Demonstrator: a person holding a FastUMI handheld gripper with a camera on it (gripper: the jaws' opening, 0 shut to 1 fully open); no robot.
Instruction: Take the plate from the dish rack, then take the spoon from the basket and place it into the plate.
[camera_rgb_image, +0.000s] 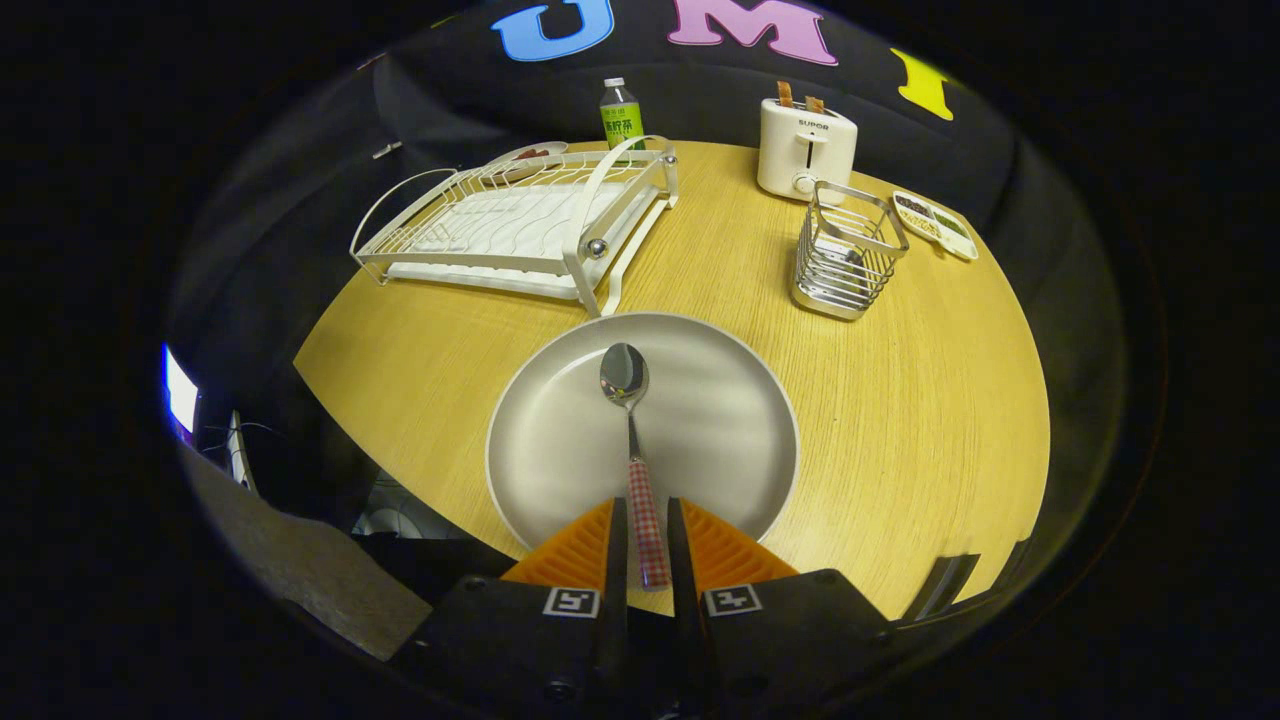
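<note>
While tool (641, 512) grips 1 spoon (630, 420), 1 plate (560, 440) waits.

Round wooden table (930, 420), bearing a plate (560, 450), dish rack (520, 225), wire basket (845, 265), toaster (806, 150), green bottle (621, 115), possibly a snack tray (935, 223)

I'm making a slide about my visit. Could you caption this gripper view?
The fingers grip the spoon by its handle over the plate; dish rack and basket stand beyond.
</note>
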